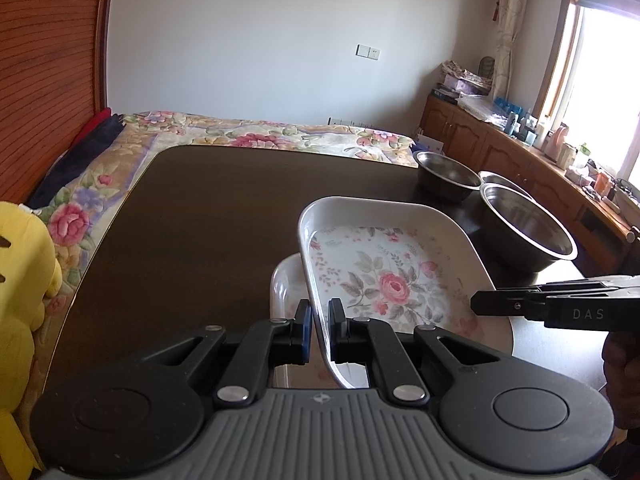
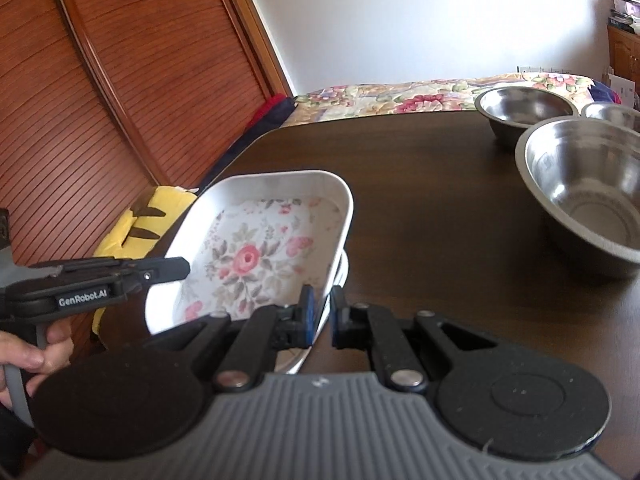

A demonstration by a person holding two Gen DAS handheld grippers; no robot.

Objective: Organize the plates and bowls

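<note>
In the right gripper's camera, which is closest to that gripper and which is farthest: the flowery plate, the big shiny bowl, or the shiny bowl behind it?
From the right gripper:
1. The flowery plate, its rim right between the fingers, reaching off to the left.
2. The big shiny bowl, farther up the table on the right.
3. The shiny bowl behind it, near the table's far edge by the bed.

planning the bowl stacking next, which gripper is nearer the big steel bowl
Right. Both grippers pinch opposite rims of the floral plate; the right gripper holds the rim facing the big steel bowl, while the left gripper holds the far rim, the plate's width farther away.
</note>
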